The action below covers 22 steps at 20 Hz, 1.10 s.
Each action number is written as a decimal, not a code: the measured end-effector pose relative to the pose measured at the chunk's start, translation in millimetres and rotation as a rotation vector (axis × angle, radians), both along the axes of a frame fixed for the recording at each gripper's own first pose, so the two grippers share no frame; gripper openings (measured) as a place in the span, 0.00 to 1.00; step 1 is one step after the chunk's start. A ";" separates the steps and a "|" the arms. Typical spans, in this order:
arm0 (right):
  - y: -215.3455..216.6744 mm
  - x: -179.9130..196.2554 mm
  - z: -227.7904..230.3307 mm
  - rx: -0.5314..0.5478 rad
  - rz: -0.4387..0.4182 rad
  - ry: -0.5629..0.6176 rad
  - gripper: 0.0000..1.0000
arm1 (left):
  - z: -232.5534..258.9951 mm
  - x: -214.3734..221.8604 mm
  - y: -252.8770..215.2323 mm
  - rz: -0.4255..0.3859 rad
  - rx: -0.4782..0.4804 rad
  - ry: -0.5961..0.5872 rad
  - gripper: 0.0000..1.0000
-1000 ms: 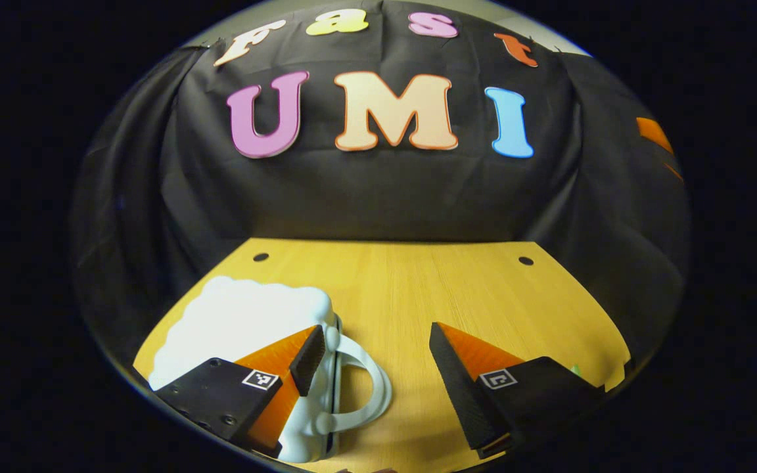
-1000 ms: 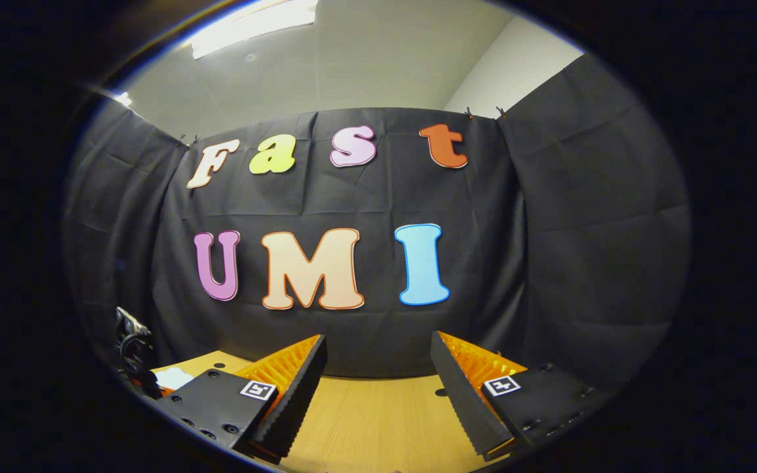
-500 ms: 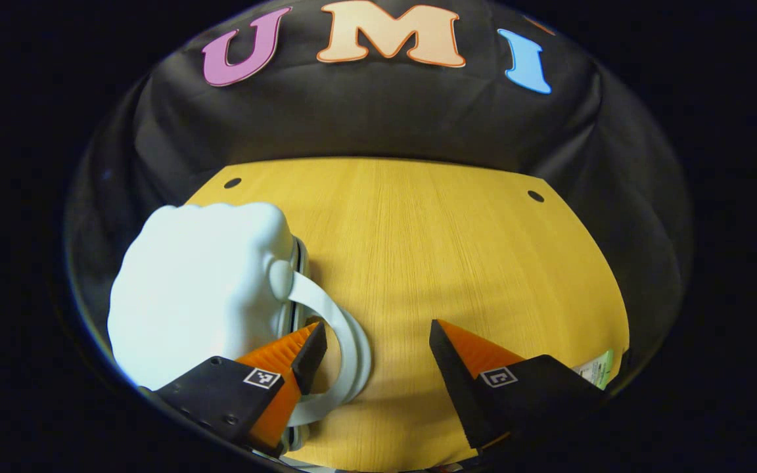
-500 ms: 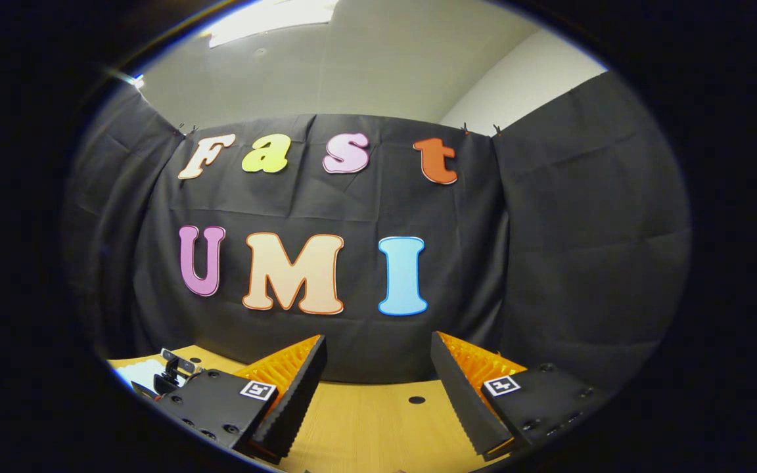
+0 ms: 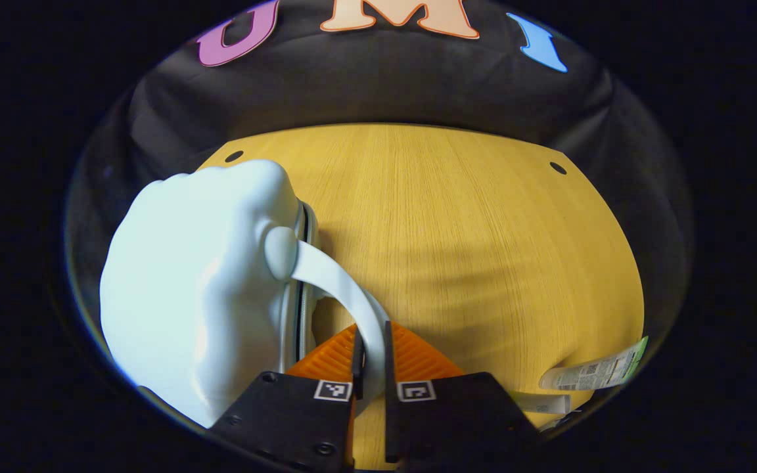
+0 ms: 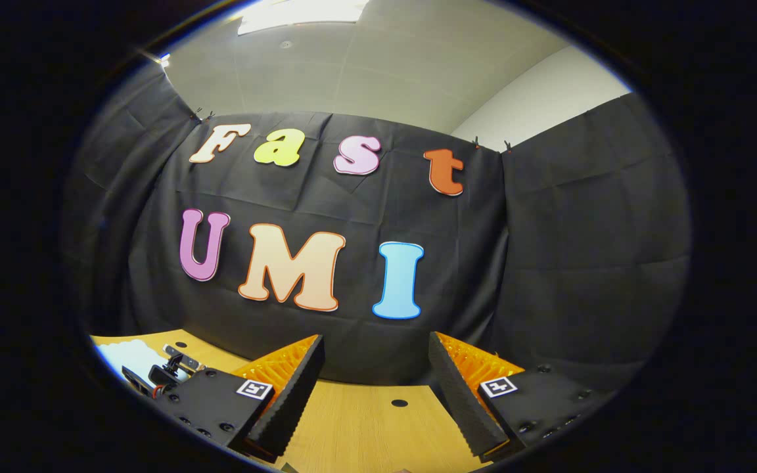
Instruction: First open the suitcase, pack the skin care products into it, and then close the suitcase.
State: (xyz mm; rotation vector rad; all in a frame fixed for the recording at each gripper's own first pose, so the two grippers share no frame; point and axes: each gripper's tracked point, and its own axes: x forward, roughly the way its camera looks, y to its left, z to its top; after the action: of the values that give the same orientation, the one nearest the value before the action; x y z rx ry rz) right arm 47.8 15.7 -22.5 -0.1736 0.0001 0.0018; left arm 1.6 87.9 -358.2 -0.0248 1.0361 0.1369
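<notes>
The opening step is in hand: the left gripper (image 5: 370, 358) has its fingers pinched on the white loop handle (image 5: 345, 295) of the closed, puffy white suitcase (image 5: 194, 289) at the wooden worktop's (image 5: 470, 249) left edge, so next comes a lift of the lid (the right gripper (image 6: 375, 387) hangs spread and empty).

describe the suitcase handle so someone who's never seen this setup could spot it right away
Start at the wooden table in the left gripper view; on its left side lies a white, puffy, cloud-shaped suitcase. From the suitcase's right edge a flat white loop arcs out over the table: that is the handle. It is the one thin curved strap there, and the left gripper has its jaws shut on the handle's near end.
</notes>
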 end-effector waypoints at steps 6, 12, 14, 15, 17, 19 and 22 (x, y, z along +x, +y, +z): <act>6.2 -2.5 -5.7 0.032 0.021 0.003 1.00 | 21.1 2.2 -3.3 -0.044 0.031 -0.006 0.00; 26.0 -1.2 -4.9 0.067 0.076 -0.013 1.00 | 73.5 2.9 -13.6 -0.098 0.068 -0.080 0.00; 36.6 -0.8 -6.8 0.080 0.102 -0.012 0.98 | 95.3 1.1 -11.9 -0.093 0.057 -0.113 0.00; 41.2 -0.6 -9.0 0.082 0.114 -0.008 0.98 | 106.7 -0.1 -8.5 -0.083 0.055 -0.134 0.00; 49.5 -0.3 -12.2 0.093 0.133 0.000 0.98 | 130.0 -1.4 -4.3 -0.068 0.089 -0.163 0.00; 54.7 0.1 -13.8 0.103 0.142 0.005 1.00 | 155.5 -2.3 0.6 -0.058 0.121 -0.194 0.00; 64.1 -0.7 -15.2 0.121 0.154 0.011 0.98 | 191.1 -16.5 10.0 -0.025 0.146 -0.242 0.00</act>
State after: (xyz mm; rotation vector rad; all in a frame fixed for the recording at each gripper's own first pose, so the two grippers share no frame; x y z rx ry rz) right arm 47.2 79.8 -37.7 -0.0523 -0.0026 0.1557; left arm -14.9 97.9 -167.0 0.1023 0.7829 0.1822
